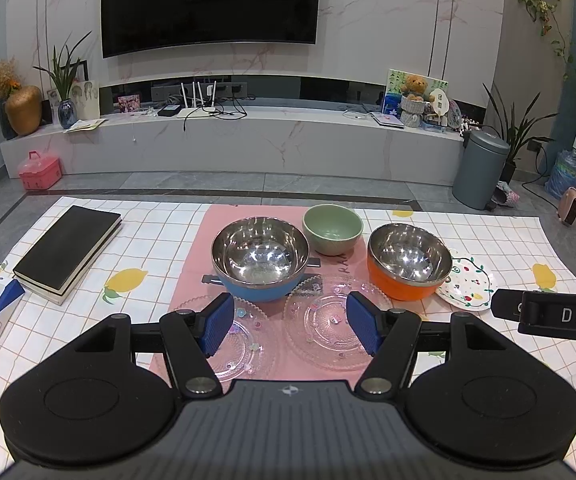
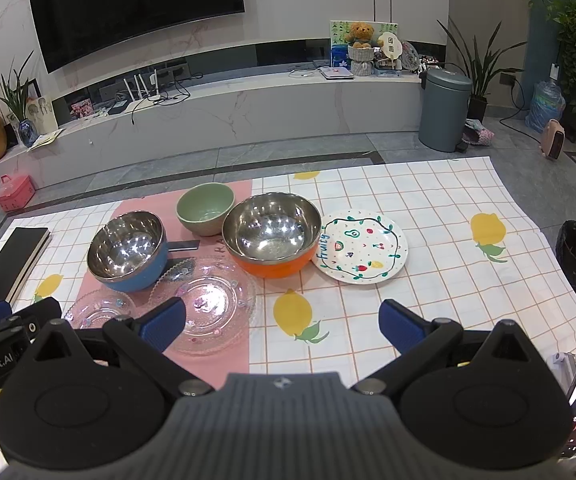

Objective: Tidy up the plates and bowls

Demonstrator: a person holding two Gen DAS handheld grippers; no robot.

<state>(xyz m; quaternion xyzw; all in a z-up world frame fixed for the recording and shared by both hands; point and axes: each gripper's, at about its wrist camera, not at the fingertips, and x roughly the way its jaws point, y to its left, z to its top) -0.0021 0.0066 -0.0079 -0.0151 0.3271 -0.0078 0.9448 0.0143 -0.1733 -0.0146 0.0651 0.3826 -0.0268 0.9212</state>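
Grippers are hovering side by side at the near edge of the table, both pointing forward over the dishes. The left gripper (image 1: 290, 322) is hanging low with its blue pads wide apart and nothing between them, framing two clear glass plates: a small one (image 1: 236, 344) by the left pad and a larger one (image 1: 330, 330) by the right pad, both lying on the pink mat (image 1: 196, 264). The right gripper (image 2: 282, 326) is sitting just to the right of it, jaws also spread and empty, opening over a lemon print on the checked cloth (image 2: 448, 280), its left pad overlapping the larger glass plate (image 2: 208, 308) in view.

Beyond the glass plates, the blue bowl (image 1: 260, 266) and the orange bowl (image 1: 408, 266) are standing upright, steel-lined, with the green bowl (image 1: 333, 229) behind and between them. The painted plate (image 2: 360, 246) is lying flat just right of the orange bowl (image 2: 272, 236), its rim seeming to touch or tuck under the bowl's side, though that contact is hard to judge. A black book (image 1: 68, 252) is resting well to the left on the cloth.
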